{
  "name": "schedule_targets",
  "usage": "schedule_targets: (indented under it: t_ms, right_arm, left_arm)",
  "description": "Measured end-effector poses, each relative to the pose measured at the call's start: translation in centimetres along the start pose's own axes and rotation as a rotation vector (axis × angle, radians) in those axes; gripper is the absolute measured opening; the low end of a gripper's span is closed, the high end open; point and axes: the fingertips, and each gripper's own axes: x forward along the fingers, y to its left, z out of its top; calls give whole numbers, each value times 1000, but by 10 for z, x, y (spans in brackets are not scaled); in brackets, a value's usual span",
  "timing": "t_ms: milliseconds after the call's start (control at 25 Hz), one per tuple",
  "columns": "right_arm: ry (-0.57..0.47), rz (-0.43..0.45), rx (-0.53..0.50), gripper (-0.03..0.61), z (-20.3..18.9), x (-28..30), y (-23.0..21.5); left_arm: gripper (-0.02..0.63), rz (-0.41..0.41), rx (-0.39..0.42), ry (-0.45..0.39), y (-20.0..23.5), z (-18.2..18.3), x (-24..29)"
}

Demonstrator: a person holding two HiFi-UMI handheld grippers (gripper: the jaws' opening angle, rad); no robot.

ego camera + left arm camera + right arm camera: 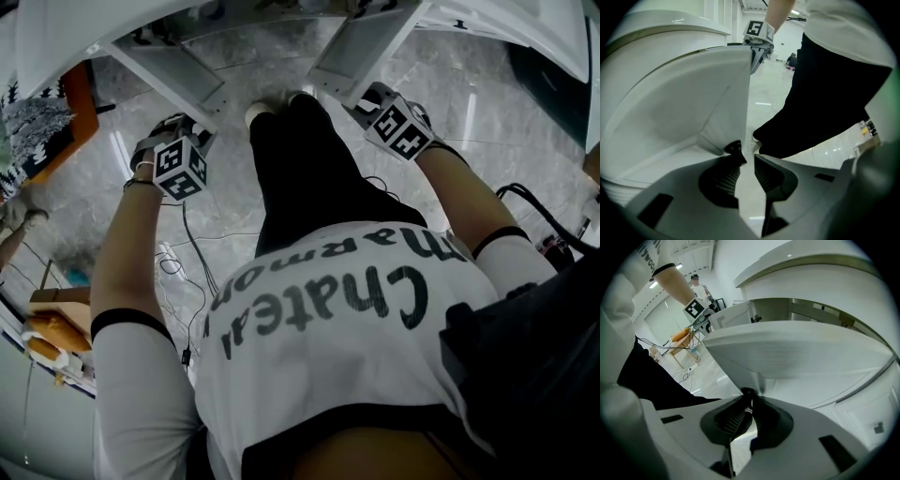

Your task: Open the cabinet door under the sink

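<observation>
Marble floor (pixel 281 211), both cabinet doors (pixel 361 47) open in head view, left fingers (pixel 723 180) apart, right fingers (pixel 733 420) pinching door (pixel 797 352)

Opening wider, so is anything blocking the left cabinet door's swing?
Maybe: an orange-edged object stands outside the white cabinet door; whether the swing reaches it is unclear. Black-trousered legs are on its inner side.

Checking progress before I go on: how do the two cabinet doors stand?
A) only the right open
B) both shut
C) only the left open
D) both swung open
D: the head view shows the left door and right door both swung out toward the person.
</observation>
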Motion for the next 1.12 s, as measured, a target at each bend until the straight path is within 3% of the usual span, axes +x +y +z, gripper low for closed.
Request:
schedule_targets:
  t_ms: [560,1120]
  right_arm:
    - [96,-13,-54,49,-37,-15,-2]
    - [198,27,-176,55,-83,-47,-8]
  left_arm:
    - [78,-45,51,133,-15,-34,-9]
    - [78,-77,98,200,-27,-58,-22]
